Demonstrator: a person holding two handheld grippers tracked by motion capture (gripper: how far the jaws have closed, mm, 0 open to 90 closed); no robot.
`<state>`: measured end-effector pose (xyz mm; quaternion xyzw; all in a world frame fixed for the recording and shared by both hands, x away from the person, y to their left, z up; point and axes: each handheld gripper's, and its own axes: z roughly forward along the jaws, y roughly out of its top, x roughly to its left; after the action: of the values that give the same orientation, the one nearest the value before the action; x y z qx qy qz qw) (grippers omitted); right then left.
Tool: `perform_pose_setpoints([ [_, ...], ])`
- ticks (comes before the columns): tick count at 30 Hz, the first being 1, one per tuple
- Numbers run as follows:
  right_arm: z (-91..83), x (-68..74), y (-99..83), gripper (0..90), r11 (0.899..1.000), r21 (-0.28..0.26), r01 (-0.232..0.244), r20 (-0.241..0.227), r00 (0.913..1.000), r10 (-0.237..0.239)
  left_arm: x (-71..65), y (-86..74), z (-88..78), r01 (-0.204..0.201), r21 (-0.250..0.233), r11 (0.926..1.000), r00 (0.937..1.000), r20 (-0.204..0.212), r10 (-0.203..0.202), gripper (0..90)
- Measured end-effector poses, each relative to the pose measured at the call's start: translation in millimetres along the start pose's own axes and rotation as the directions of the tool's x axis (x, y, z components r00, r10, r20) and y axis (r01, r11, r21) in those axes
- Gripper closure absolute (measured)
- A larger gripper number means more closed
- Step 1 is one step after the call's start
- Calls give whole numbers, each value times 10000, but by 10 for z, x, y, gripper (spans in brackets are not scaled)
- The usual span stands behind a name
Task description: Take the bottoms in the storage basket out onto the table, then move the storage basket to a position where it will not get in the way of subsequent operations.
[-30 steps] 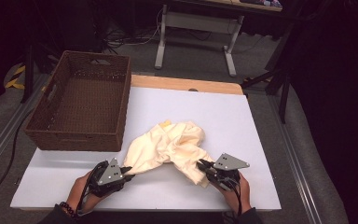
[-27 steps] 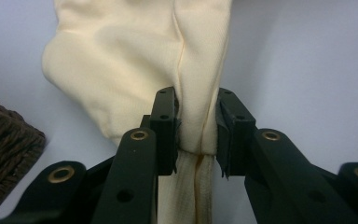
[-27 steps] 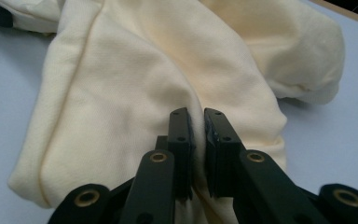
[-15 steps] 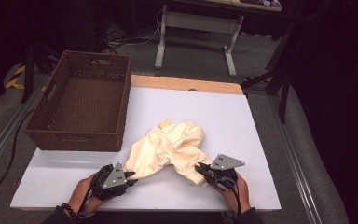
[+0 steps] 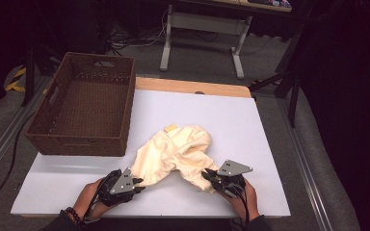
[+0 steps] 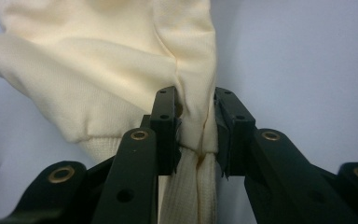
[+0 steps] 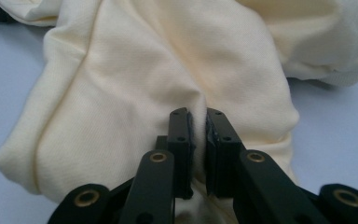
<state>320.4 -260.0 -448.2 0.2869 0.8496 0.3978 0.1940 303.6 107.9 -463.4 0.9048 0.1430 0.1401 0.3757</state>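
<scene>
At the lower centre of the frame, a cream sweatshirt lies crumpled on the white worktop. My left gripper has its jaws clamped on the ribbed hem; my right gripper pinches a fold nearly closed. A wicker basket sits upper left.

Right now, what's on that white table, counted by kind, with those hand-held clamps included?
Cream sweatshirt: 1
Brown wicker basket: 1
Hand-held grippers: 2, the left gripper and the right gripper, each clamped on the sweatshirt
Total: 4
</scene>
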Motion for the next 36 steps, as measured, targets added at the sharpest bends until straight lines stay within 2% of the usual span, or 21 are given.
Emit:
perform_pose_setpoints([
  [2,-28,-6,7,772,9999,-110,-11,-11,10000,11,1,-1,1,16,-22,10000,10000,0,-16,721],
  [5,-89,-35,36,677,9994,-358,-41,55,10000,43,18,1,3,-14,-28,10000,10000,32,14,720],
  [8,-177,-78,61,620,9959,-870,-248,24,9997,251,31,0,6,-33,-34,10000,9999,109,33,719],
  [10,-240,-111,80,605,9921,-1188,-399,119,9991,416,32,-2,7,79,-71,9999,9999,113,-79,719],
  [13,-328,-162,103,569,9850,-1664,-466,333,9980,529,27,-1,10,25,-64,10000,10000,88,-24,719],
  [17,-380,-266,139,550,9818,-1849,-438,622,9965,562,29,2,14,55,-22,10000,9998,165,-55,718],
  [20,-391,-402,180,534,9733,-2161,-778,832,9917,978,29,5,16,34,24,10000,9999,156,-34,717],
  [22,-344,-499,214,516,9765,-2010,-777,986,9902,990,21,4,11,199,181,9996,9997,153,-201,717],
  [25,-209,-632,254,478,9808,-1745,-876,1045,9888,1069,32,7,19,66,111,9999,9997,238,-69,717],
  [27,-87,-699,269,453,9855,-1358,-1021,662,9915,1119,37,6,24,54,49,10000,9997,234,-55,717],
  [29,36,-725,284,421,9922,-843,-919,487,9942,962,43,5,19,40,58,10000,9998,214,-41,716],
  [31,141,-742,292,395,9943,-457,-965,150,9952,972,44,4,20,40,53,10000,9998,219,-41,716],
  [33,217,-757,300,348,9937,-299,-1080,203,9939,1086,42,5,24,95,2,10000,9997,208,-95,715],
  [36,288,-769,313,332,9937,-230,-1097,346,9933,1105,44,5,25,104,17,9999,9997,243,-105,715],
])
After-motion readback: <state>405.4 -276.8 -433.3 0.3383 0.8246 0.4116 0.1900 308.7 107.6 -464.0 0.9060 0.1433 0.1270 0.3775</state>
